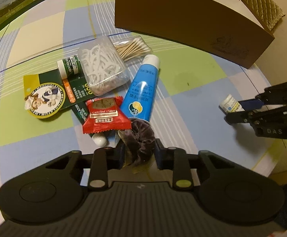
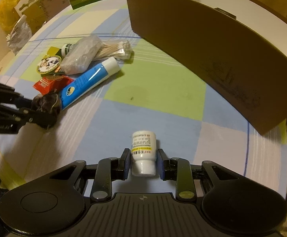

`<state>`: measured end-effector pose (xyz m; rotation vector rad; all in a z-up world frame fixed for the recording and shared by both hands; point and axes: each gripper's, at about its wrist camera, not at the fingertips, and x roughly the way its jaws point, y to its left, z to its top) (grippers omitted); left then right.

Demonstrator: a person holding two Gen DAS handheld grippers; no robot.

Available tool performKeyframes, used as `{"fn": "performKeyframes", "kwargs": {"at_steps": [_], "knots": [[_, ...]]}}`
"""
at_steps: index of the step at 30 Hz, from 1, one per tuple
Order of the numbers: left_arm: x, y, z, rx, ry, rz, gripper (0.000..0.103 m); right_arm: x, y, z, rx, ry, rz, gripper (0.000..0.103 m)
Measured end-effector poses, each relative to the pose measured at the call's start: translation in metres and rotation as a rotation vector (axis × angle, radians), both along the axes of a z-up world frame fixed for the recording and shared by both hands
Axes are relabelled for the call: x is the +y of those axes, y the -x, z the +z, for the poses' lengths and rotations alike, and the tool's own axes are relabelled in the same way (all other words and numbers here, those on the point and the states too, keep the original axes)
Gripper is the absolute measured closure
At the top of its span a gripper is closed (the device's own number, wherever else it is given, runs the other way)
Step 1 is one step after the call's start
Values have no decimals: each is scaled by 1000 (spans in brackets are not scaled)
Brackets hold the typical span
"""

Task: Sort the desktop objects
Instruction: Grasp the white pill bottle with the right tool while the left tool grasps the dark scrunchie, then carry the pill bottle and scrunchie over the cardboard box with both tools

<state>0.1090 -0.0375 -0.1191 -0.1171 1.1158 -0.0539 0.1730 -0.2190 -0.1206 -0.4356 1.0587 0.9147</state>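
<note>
1. Left wrist view: your left gripper (image 1: 138,154) is clenched on the dark purple scrunchie (image 1: 140,138). It sits bunched between the pads at the 6 o'clock edge of the pile, so it's the easiest item to lift off without disturbing the rest.
2. Same view, the pile spreads from 9 to 12 o'clock: red snack packet (image 1: 106,116) touching the scrunchie, blue tube (image 1: 141,89) lying against it with its cap toward 12, clear floss-pick box (image 1: 102,65) resting on the green lip-balm card (image 1: 50,90), cotton swabs (image 1: 133,47) behind.
3. Brown cardboard box (image 1: 192,19) at 1 o'clock is probably the drop target; its open top faces away, so I can't see inside.
4. Right wrist view: your right gripper (image 2: 143,163) straddles the white pill bottle (image 2: 144,152), which lies on its side on the checked tablecloth (image 2: 163,90), cap toward the camera. There are small gaps at both pads, so it's released, not yet gripping.
5. The bottle is well apart from the pile, with the box wall (image 2: 212,49) at 1 o'clock.
</note>
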Motion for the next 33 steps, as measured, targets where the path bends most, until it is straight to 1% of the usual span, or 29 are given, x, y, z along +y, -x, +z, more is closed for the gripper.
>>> {"fn": "performKeyframes", "kwargs": {"at_steps": [2, 7, 8, 9, 10, 13, 16, 26, 30, 33], "knots": [[0, 6, 1, 4, -7, 5, 81, 3, -1, 0, -9, -8, 3, 63], [3, 20, 6, 16, -22, 36, 81, 8, -4, -1, -8, -5, 15, 62], [5, 23, 7, 17, -25, 44, 81, 9, -4, -1, -13, -1, 19, 66], [6, 24, 8, 17, -26, 50, 81, 10, -3, -1, -24, 11, 27, 79], [7, 25, 9, 16, -27, 54, 81, 11, -2, -1, -34, 21, 37, 79], [9, 28, 17, -2, -23, 53, 81, 11, -2, 0, -23, 37, 31, 79], [6, 28, 28, -32, -15, 34, 81, 8, -2, 4, -16, 21, 8, 79], [-12, 3, 62, -137, 30, -58, 81, -9, -6, 42, 31, -74, -101, 79], [-19, -16, 75, -177, 68, -92, 81, -16, -10, 63, 28, -129, -147, 79], [-24, -32, 86, -214, 70, -114, 81, -19, -17, 77, 8, -161, -176, 79]]}}
